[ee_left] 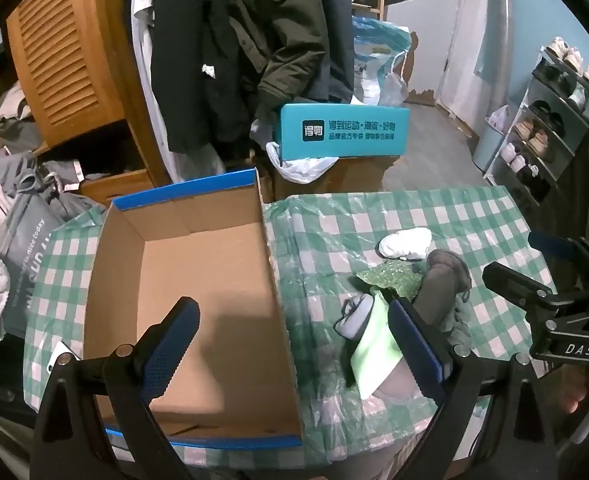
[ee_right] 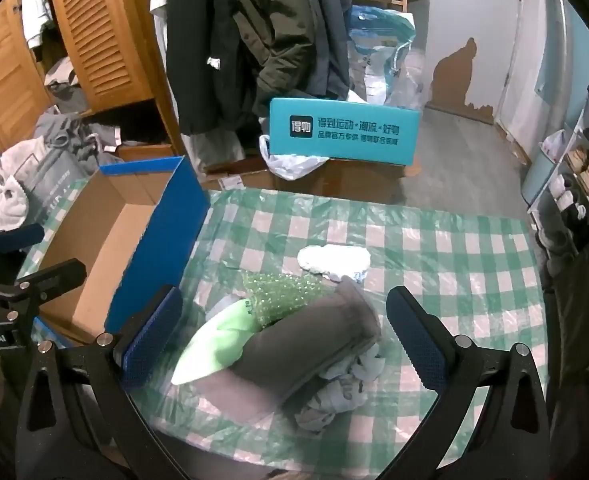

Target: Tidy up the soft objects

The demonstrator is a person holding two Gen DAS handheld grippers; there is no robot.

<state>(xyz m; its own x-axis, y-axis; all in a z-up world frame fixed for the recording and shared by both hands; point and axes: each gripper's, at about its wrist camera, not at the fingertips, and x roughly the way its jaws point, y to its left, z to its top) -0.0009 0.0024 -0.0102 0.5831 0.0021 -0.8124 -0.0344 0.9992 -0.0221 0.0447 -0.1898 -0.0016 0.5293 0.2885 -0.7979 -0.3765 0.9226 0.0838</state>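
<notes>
Right claw (ee_right: 284, 336) is held spread directly over the grey roll (ee_right: 314, 344), which lies on the checked surface (ee_right: 474, 240), long axis slanting between the fingers; left claw (ee_left: 292, 348), also spread, is poised over the empty box (ee_left: 198, 280); right is judged nearer.
</notes>
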